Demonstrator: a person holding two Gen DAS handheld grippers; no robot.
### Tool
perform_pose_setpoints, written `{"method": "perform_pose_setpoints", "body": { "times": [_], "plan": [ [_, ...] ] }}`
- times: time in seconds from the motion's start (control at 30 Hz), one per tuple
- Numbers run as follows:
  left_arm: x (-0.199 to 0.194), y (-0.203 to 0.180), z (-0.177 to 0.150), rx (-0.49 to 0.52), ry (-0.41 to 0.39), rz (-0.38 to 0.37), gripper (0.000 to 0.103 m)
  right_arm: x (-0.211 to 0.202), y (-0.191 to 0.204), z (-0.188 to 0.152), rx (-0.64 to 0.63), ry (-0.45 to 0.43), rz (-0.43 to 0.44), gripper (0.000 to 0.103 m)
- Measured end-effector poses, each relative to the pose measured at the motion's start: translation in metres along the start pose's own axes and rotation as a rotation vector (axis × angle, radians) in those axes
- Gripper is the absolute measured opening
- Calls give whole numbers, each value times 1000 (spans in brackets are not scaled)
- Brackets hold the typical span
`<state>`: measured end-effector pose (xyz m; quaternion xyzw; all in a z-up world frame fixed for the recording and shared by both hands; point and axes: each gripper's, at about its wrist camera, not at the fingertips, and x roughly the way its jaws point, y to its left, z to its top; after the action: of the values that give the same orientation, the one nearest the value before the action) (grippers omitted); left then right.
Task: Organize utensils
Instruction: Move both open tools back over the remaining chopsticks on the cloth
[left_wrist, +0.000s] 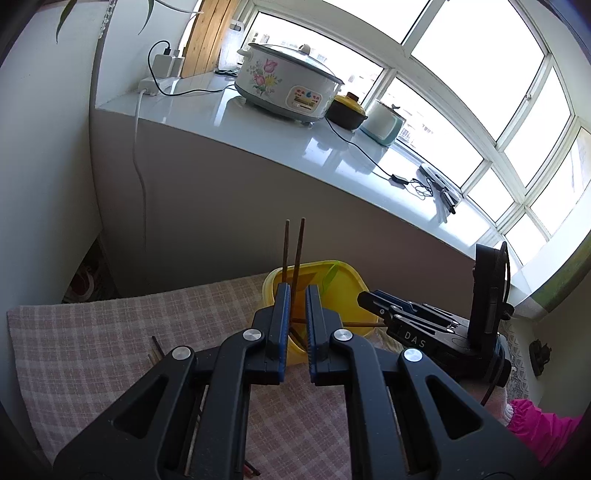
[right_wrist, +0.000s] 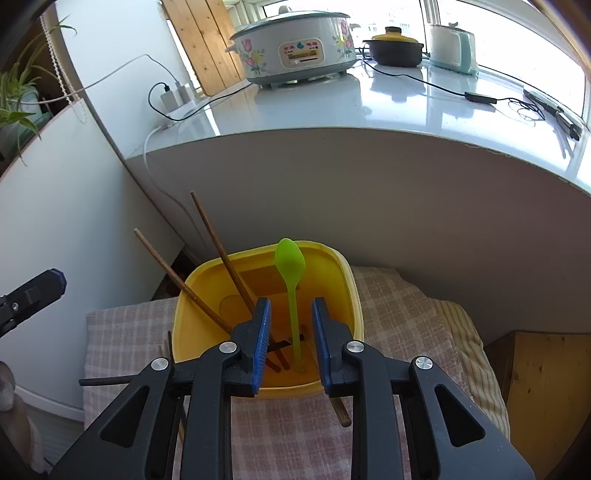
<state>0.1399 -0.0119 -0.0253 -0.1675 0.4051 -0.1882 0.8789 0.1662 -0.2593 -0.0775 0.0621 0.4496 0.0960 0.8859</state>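
A square yellow plastic container (right_wrist: 332, 266) is seen standing on a pink-and-white checked cloth (right_wrist: 122, 332) that covers the low surface below a grey-fronted white counter (right_wrist: 388, 122). Two brown wooden chopsticks (right_wrist: 212, 236) are leaned against the container's left rim, their upper ends projecting above it. A lime-green plastic spoon (right_wrist: 290, 258) is stood in the container with its bowl uppermost, resting toward the far wall. The right gripper (right_wrist: 288, 343) is held over the near rim with its blue-padded jaws parted; the spoon's handle lies in the gap, and no contact with either pad is visible. The left gripper (left_wrist: 295, 325) is positioned before the container; a narrow gap shows between its pads, nothing is seen clamped in it, and it is taken as closed. Further dark sticks are seen lying on the cloth beside the container. On the counter, a white flower-patterned electric cooker (right_wrist: 295, 48), a dark pot with a yellow lid (right_wrist: 395, 48) and a pale blue appliance (right_wrist: 454, 48) are arranged in a row.
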Motion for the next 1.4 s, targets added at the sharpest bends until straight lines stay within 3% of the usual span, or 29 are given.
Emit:
{"method": "perform_pose_setpoints", "body": {
  "times": [0.1,0.23,0.3,0.37,0.43,0.5,0.73,1.0,1.2,1.4],
  "plan": [
    [-8,6,-5,-10,-9,13,6,-6,4,-1,-16,-7,-17,22],
    [-15,20,-14,-39,-6,29,6,-16,12,-3,-45,-28,-35,34],
    [-18,27,-18,-56,-1,39,6,-21,16,-4,-61,-38,-41,34],
    [-21,34,-24,-69,2,54,10,-25,21,-5,-74,-45,-44,34],
    [-23,42,-31,-80,7,73,22,-29,24,-7,-84,-53,-45,39],
    [-24,52,-39,-96,19,97,22,-33,29,-11,-98,-65,-41,46],
    [-28,98,-76,-196,67,185,22,-37,45,-39,-185,-62,7,47],
    [0,125,-127,-248,194,231,22,-23,66,-76,-251,37,87,47],
    [34,121,-157,-232,298,216,22,8,88,-106,-324,183,148,47],
    [59,115,-171,-209,352,239,22,34,102,-129,-379,283,167,47]
  ]
}}
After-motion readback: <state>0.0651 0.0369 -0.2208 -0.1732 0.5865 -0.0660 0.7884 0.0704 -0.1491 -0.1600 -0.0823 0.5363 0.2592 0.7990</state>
